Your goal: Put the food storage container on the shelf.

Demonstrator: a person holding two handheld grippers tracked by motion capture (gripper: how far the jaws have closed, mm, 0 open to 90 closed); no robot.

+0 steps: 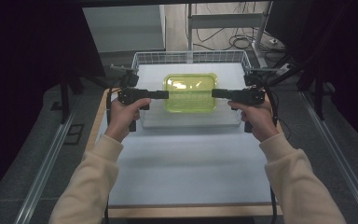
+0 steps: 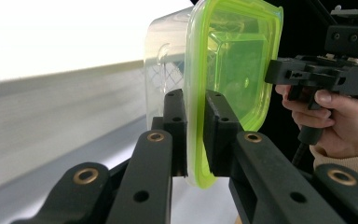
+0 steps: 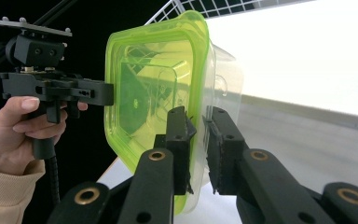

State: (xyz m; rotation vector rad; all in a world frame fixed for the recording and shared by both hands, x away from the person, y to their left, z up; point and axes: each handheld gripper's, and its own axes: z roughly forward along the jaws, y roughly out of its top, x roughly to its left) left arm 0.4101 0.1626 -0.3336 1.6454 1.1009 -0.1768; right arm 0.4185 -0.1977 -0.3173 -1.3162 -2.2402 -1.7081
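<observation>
White table (image 1: 186, 172) stretches ahead of you, dark floor on both sides and a cabled room beyond. Nearest, your sleeves (image 1: 88, 186) rise from 6 o'clock. Your left hand (image 1: 123, 116) holds the left gripper (image 1: 164, 94) at about 10 o'clock, and your right hand (image 1: 256, 116) holds the right gripper (image 1: 215, 93) at about 2 o'clock; both point inward at each other.

Between them, toward 12 o'clock, the box (image 1: 189, 93), clear with a green lid (image 2: 233, 60), sits over a wire basket (image 1: 191, 58) at the far edge.

In the left gripper view, your jaws are clamped on the lid's rim, one on each face. In the right gripper view, your jaws bracket the opposite rim (image 3: 196, 93), the left one against it, a slim gap by the other; I cannot tell whether they pinch it. Whether the box rests in the basket or hangs above it is unclear.
</observation>
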